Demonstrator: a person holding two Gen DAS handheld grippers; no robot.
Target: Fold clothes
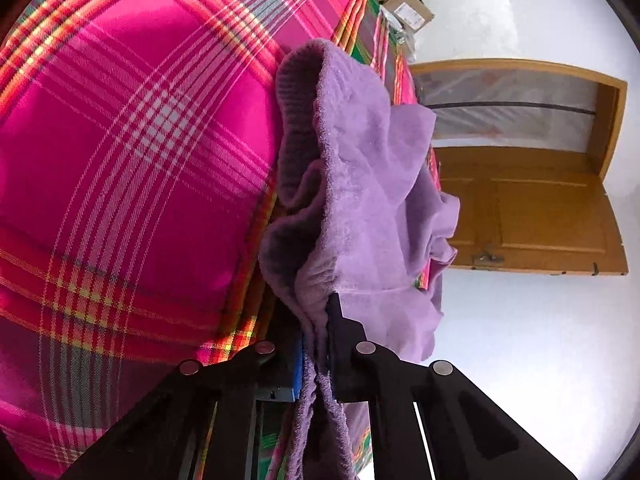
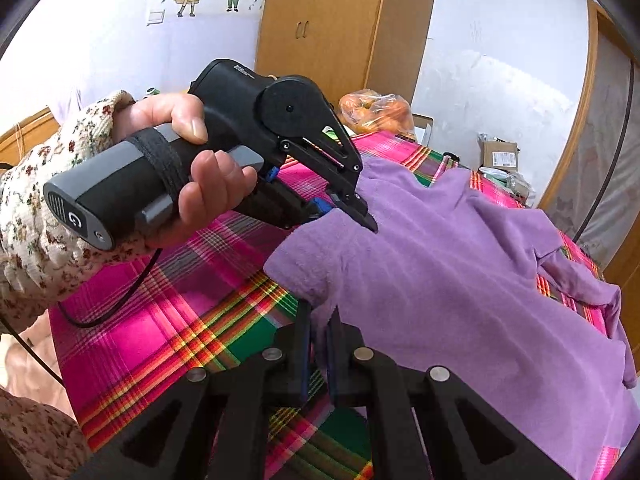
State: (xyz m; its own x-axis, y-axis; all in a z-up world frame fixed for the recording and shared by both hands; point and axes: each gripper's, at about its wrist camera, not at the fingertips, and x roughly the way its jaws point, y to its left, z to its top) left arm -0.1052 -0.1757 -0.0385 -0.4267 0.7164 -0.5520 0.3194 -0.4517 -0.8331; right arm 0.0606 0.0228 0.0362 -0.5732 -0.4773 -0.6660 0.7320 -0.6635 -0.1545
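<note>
In the left wrist view, the left tool [image 1: 320, 344] is closed on a bunched edge of the purple garment [image 1: 360, 184], which runs up and away from the fingers in loose, thick folds over the pink plaid cloth [image 1: 132, 128] covering the table; a wooden door [image 1: 532, 208] and a cardboard box [image 1: 408, 8] show beyond. The fabric looks like soft fleece: light, limp and not slippery, so it should sag wherever it is unsupported, and it is best held at a hem or corner with several layers pinched together, as here. In the right wrist view, the right tool [image 2: 319, 344] is likewise closed on the near edge of the garment, at what seems to be a sleeve end or corner, and the rest spreads flat across the table to the right and away from the camera. The left tool appears again here, held in a hand [image 2: 200, 168] with a flowered sleeve [image 2: 44, 184], its tips pinching the same edge a little farther along. With both holds on one edge, the cloth between them should lift evenly. A bag of oranges [image 2: 376, 114] sits at the far end of the table.
</note>
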